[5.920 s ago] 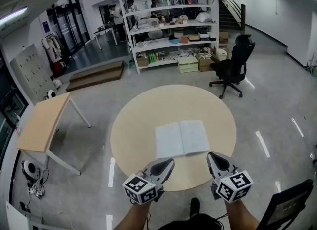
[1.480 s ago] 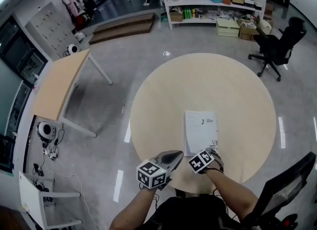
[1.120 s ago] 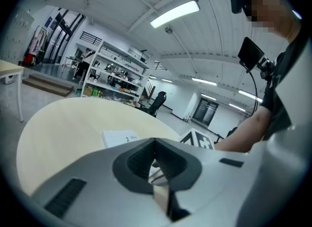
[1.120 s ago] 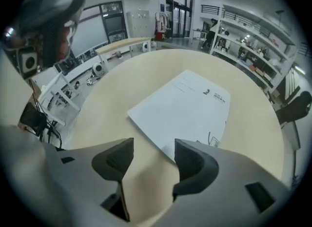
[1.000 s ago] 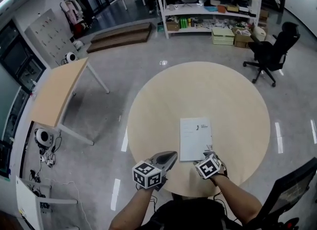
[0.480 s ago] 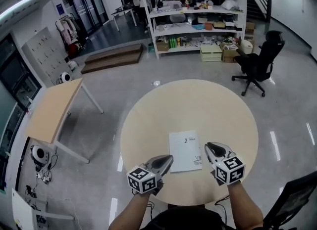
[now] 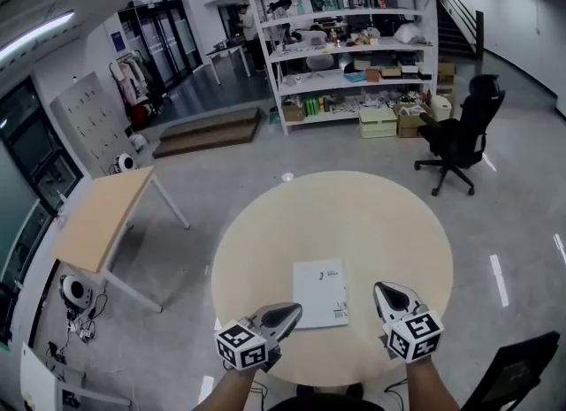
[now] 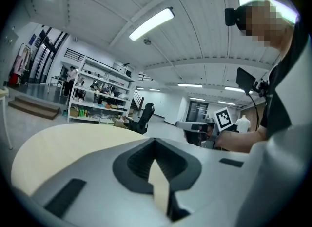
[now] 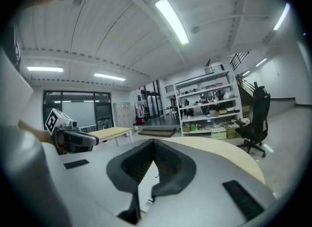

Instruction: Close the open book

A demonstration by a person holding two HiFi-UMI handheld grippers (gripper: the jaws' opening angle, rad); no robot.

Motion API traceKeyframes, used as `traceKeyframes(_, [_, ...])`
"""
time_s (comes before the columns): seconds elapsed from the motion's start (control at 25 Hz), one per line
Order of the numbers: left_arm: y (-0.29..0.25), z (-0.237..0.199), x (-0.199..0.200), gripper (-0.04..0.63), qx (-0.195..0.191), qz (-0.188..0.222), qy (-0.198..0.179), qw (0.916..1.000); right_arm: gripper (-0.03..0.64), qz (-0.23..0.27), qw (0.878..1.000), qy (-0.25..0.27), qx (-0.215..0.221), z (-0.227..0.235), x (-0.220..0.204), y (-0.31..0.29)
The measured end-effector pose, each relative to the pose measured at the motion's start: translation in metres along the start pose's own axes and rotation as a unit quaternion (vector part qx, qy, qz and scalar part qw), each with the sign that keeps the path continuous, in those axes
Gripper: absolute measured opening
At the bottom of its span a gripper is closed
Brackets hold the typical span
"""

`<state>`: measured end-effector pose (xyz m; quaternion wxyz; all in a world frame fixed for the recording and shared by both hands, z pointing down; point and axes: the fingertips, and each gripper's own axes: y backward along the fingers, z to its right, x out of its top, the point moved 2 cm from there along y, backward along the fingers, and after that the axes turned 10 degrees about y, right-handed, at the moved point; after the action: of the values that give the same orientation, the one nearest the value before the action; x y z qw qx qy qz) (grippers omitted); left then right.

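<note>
- Folded shut since the earliest shot, then spread open on both pages: book [image 7: 320, 293], now flat and cover up, barcode by the near right corner, on the near half of the round counter [image 7: 354, 215].
- Lifted off the cover's near right corner and drawn back since a second ago: right gripper [image 7: 386, 292], now hanging clear to the book's right, jaws just closed tip to tip with nothing between them.
- Raised as well over that second: left gripper [image 7: 287, 312], hovering just beside the book's near left corner, jaws together and likewise empty, pointing out across the counter rather than down at it.
- Judged done or all but done: no page standing, cover seemingly level, spine edge too small in the head view to check.
- For a clean finish, a look for any spring-back along the free edge.
  - If lifting, a straight downward press there with closed jaw tips and no sideways slide.
  - Other gripper steadying the spine side, with care not to nudge the book toward the counter's near rim.
- Farther out: black office chair [image 7: 455, 135] on the grey floor beyond the counter to the right, and stocked white shelving [image 7: 345, 47] along the back of the hall.
</note>
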<state>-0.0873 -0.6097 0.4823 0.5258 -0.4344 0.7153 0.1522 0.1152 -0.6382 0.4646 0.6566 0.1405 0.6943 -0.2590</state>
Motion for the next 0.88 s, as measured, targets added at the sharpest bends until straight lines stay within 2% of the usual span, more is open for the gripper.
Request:
traceKeyframes(0.2, [0.004, 0.026, 0.001, -0.001, 0.020, 0.018, -0.012, 0.9996, -0.002, 0.025, 0.999, -0.020, 0.009, 0.009, 0.015, 0.028])
traceKeyframes(0.4, [0.026, 0.060, 0.004, -0.002, 0.029, 0.051, -0.039, 0.9975, -0.002, 0.082, 0.995, -0.044, 0.038, -0.008, 0.042, 0.059])
traceKeyframes(0.56, [0.050, 0.091, -0.006, -0.001, 0.020, 0.075, -0.051, 0.9957, -0.002, 0.084, 0.995, -0.016, 0.050, -0.046, 0.045, 0.091])
traceKeyframes(0.72, [0.098, 0.122, -0.014, -0.002, -0.004, 0.112, -0.029, 0.9932, -0.002, 0.104, 0.994, -0.014, 0.039, -0.099, 0.051, 0.136])
traceKeyframes(0.88, [0.159, 0.155, -0.050, -0.001, -0.037, 0.091, -0.063, 0.9931, -0.002, 0.092, 0.996, -0.011, 0.014, -0.161, 0.040, 0.178])
